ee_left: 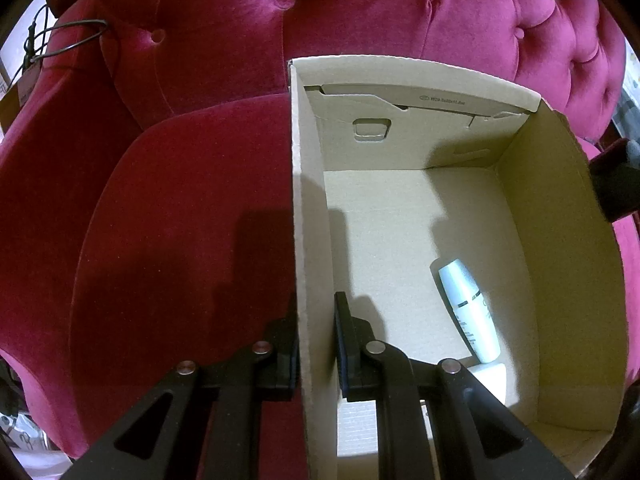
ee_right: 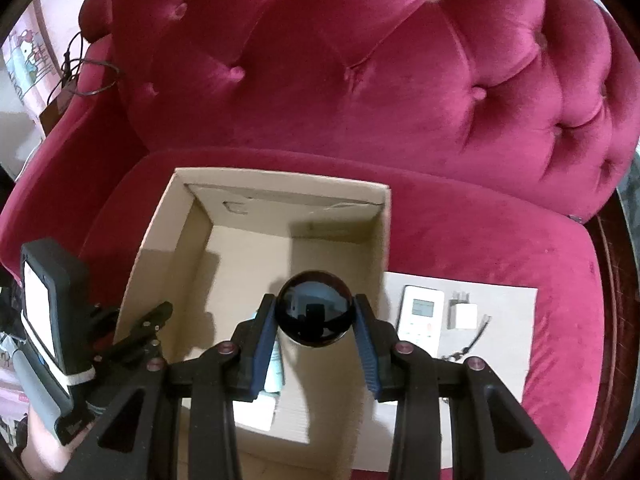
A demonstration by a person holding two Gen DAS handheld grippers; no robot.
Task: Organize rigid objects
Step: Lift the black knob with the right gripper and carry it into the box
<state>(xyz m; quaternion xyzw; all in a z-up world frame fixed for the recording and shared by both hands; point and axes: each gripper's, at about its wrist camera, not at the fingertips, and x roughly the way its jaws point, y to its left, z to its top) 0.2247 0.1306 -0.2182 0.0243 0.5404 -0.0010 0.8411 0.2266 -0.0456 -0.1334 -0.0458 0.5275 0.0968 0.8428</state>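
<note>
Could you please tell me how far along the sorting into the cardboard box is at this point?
Done: a pale bottle already lies in the box. In hand: the right gripper holds a dark ball over the box, while the left gripper clamps the box's side wall. Left: a remote, a white plug and a small dark item beside it wait on the sheet outside.

The button-tufted velvet sofa (ee_right: 360, 80) is deep crimson-pink, and the open corrugated cardboard box (ee_left: 312, 240) on its seat is plain tan inside and out. In the box lies a pale mint-white cylindrical bottle (ee_left: 468, 312) with a dark band and dark markings, perhaps lettering, too blurred to read. A glossy black ball (ee_right: 316, 308) shows between blue pads (ee_right: 370, 354); beside the box, a white remote control (ee_right: 420, 312) with a grey-blue screen and a white plug adapter (ee_right: 464, 314) lie on a pale beige cardboard sheet (ee_right: 512, 360).
</note>
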